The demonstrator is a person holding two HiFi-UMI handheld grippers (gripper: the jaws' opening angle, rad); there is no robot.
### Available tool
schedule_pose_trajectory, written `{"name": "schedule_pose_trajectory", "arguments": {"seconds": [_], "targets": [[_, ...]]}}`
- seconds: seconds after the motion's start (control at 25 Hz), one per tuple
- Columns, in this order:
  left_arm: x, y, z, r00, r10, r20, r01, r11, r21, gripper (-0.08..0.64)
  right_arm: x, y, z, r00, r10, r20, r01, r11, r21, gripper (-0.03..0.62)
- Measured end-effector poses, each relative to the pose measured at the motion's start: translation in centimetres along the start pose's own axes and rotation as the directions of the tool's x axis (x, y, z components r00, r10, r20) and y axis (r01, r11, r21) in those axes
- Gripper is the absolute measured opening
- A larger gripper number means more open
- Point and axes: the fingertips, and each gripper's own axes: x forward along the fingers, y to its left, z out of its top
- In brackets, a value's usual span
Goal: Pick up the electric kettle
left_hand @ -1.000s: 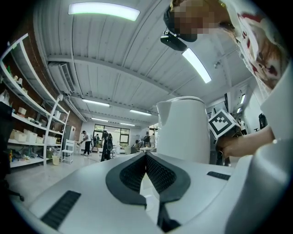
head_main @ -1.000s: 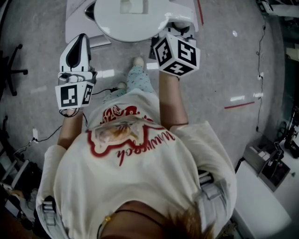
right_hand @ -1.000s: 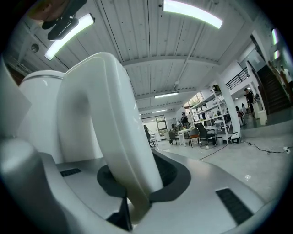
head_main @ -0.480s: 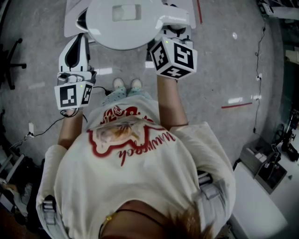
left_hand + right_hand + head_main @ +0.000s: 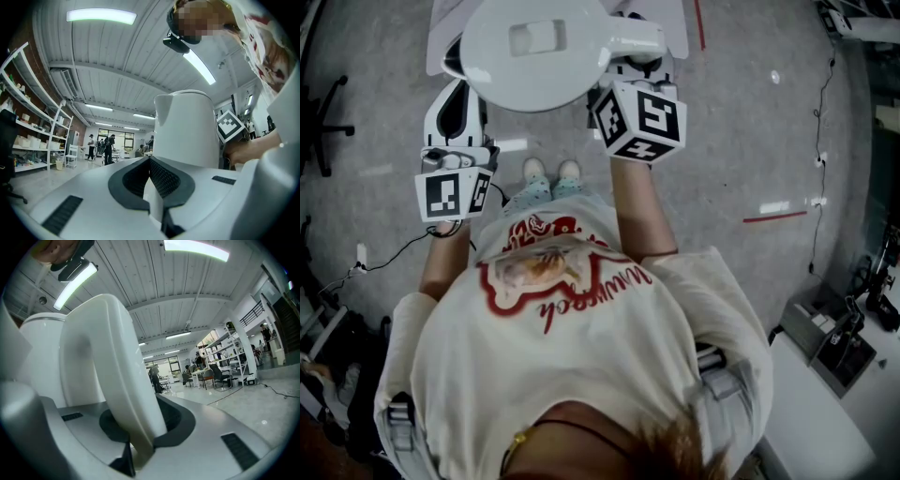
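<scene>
Right gripper (image 5: 136,446) clamped on the white handle (image 5: 112,371) of the electric kettle (image 5: 534,47), held aloft above the floor; left gripper (image 5: 157,206) closed and empty, just beside the kettle's body. Since a second ago, kettle and both grippers shifted leftward in the head view. Below, grey floor (image 5: 750,131) with red tape lines (image 5: 778,211); around, shelving (image 5: 28,136) and ceiling strip lights (image 5: 101,15).

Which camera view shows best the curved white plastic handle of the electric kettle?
The right gripper view: the curved white plastic handle fills it, clamped between the right gripper's pads. The head view shows only its top, beside the round lid. In the left gripper view the kettle's white body hides it.
</scene>
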Motion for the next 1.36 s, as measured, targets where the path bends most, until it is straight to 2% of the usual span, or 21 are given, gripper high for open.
{"name": "schedule_pose_trajectory", "arguments": {"seconds": [0.68, 1.36], "targets": [[0.7, -1.4, -0.9, 1.000, -0.019, -0.015, 0.018, 1.000, -0.014, -0.002, -0.5, -2.1, -0.4, 1.000, -0.026, -0.015, 0.026, 1.000, -0.015, 0.067], [0.7, -0.8, -0.8, 0.999, -0.029, -0.022, 0.028, 0.999, -0.023, -0.002, -0.1, -1.7, -0.4, 0.999, -0.030, -0.020, 0.029, 0.999, -0.018, 0.067]]}}
